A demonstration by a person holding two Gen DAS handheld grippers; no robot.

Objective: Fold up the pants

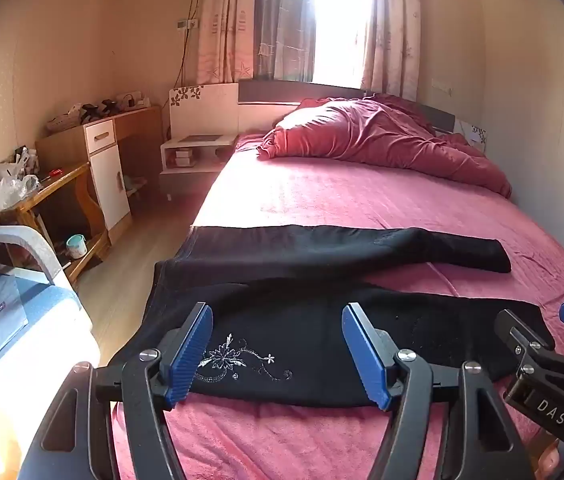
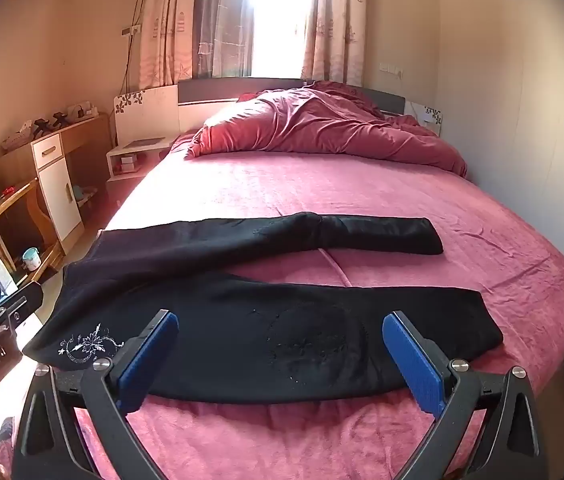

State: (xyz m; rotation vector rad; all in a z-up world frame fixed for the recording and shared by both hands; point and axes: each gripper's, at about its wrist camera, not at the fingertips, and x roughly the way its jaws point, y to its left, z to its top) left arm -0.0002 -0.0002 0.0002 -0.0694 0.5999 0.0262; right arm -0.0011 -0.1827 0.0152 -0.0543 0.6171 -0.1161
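Black pants (image 1: 305, 320) lie flat across the pink bed (image 1: 321, 196), waistband at the left edge, two legs spread apart toward the right; a white floral embroidery marks the near leg. They also show in the right wrist view (image 2: 266, 332). My left gripper (image 1: 278, 352) is open and empty, hovering over the near leg by the embroidery. My right gripper (image 2: 282, 360) is open and empty over the near leg further right. The right gripper also shows at the right edge of the left wrist view (image 1: 541, 332).
A crumpled red duvet (image 2: 321, 128) lies at the head of the bed. A wall runs along the bed's right side. Left of the bed are a wooden floor, a nightstand (image 1: 194, 156), a wooden desk with cabinet (image 1: 94, 160) and a blue chair (image 1: 14, 300).
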